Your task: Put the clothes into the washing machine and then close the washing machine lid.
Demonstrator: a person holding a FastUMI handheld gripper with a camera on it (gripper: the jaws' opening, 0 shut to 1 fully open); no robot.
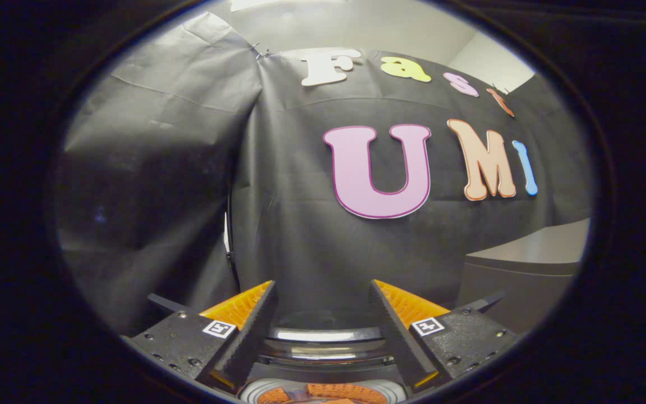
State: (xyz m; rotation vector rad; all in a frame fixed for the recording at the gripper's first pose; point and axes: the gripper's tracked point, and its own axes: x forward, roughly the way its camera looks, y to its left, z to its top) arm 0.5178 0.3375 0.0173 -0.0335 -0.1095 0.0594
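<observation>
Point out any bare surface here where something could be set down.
One bare patch: the flat top of the grey cabinet beyond the fingers, against the black cloth wall. It is crowded between the open, empty hand-held gripper fingers, where a glossy curved rim sits.

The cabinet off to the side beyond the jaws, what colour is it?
Grey, top and front, best seen in the gripper view: cabinet. The gripper jaws stand open, holding nothing.

No legible text, number or brand. Gripper: fingers spread apart, nothing held between them. Each finger base bears one square black-and-white marker, left and right; coded pattern, no readable characters.
</observation>
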